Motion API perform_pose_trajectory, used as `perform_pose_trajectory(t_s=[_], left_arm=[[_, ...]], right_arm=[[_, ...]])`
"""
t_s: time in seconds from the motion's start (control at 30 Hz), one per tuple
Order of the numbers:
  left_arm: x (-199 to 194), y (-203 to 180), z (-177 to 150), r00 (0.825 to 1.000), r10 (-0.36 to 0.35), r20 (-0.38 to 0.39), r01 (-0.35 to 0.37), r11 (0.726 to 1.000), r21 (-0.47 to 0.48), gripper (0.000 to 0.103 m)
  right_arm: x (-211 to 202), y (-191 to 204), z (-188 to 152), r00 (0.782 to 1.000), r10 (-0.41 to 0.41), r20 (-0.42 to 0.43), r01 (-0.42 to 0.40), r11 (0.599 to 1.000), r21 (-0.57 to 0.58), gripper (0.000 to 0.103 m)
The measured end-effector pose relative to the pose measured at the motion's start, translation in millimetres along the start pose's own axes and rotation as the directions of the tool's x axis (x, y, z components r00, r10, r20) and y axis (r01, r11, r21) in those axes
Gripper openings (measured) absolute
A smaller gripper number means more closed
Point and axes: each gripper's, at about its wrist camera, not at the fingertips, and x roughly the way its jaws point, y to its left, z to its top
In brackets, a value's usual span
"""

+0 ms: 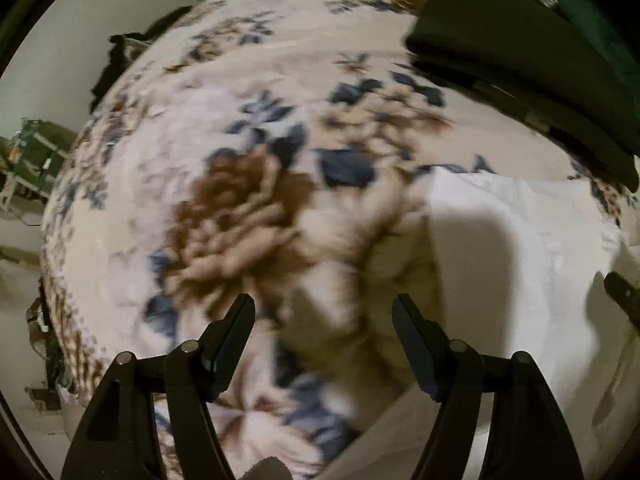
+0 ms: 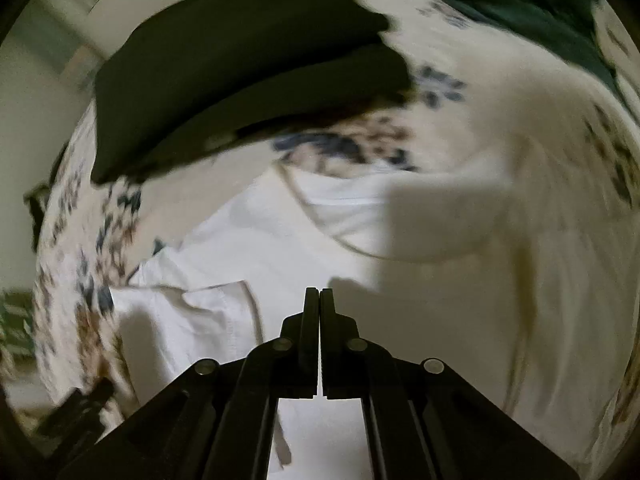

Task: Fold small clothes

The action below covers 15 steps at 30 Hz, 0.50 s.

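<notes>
Left wrist view: my left gripper (image 1: 323, 318) hovers with fingers apart over the floral bedspread (image 1: 224, 184); the white garment (image 1: 520, 240) lies to its right.
Right wrist view: my right gripper (image 2: 319, 300) has fingers together, nothing visibly pinched, above the white garment (image 2: 260, 232); a dark folded cloth (image 2: 240, 80) lies beyond.
Tip: I'd pinch an edge, fold flat.
</notes>
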Motion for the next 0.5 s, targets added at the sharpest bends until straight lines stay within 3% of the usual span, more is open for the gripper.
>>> perform_pose_trajectory(t_s=[0.07,0.1,0.17,0.23,0.27,0.33,0.37,0.4,0.43,0.5], left_arm=[[4,-8,4,1.0,-0.023,-0.02,0.023,1.0,-0.007,0.069],[4,-13,5,1.0,-0.021,-0.021,0.021,1.0,-0.002,0.069],[2,-18,6,1.0,0.002,-0.003,-0.002,1.0,0.018,0.069],[0,-22,8,0.999,0.028,0.018,-0.029,0.999,0.04,0.069],[0,-23,8,0.998,0.047,0.028,-0.049,0.998,0.051,0.069],[1,-23,10,0.997,0.07,0.037,-0.072,0.995,0.063,0.069],[2,-22,12,0.996,0.079,0.038,-0.081,0.994,0.066,0.069],[3,-21,14,0.996,0.085,0.038,-0.087,0.994,0.068,0.069],[4,-21,15,0.995,0.09,0.039,-0.093,0.993,0.067,0.069],[5,-18,17,0.994,0.101,0.04,-0.104,0.993,0.064,0.069]], right_arm=[[5,-20,4,0.99,0.121,-0.076,-0.114,0.99,0.088,0.001],[11,-28,6,0.973,0.196,-0.123,-0.178,0.973,0.147,0.001],[23,-31,9,0.953,0.25,-0.172,-0.219,0.959,0.181,0.011],[43,-29,9,0.916,0.328,-0.23,-0.281,0.935,0.214,0.047],[52,-26,7,0.902,0.362,-0.237,-0.31,0.923,0.229,0.048],[60,-18,4,0.891,0.381,-0.249,-0.331,0.918,0.221,0.048],[61,-13,3,0.897,0.369,-0.245,-0.326,0.925,0.197,0.048],[58,-8,3,0.909,0.35,-0.227,-0.318,0.934,0.164,0.036],[55,-4,3,0.929,0.308,-0.207,-0.286,0.95,0.128,0.005],[50,0,3,0.945,0.265,-0.19,-0.25,0.963,0.099,0.003]])
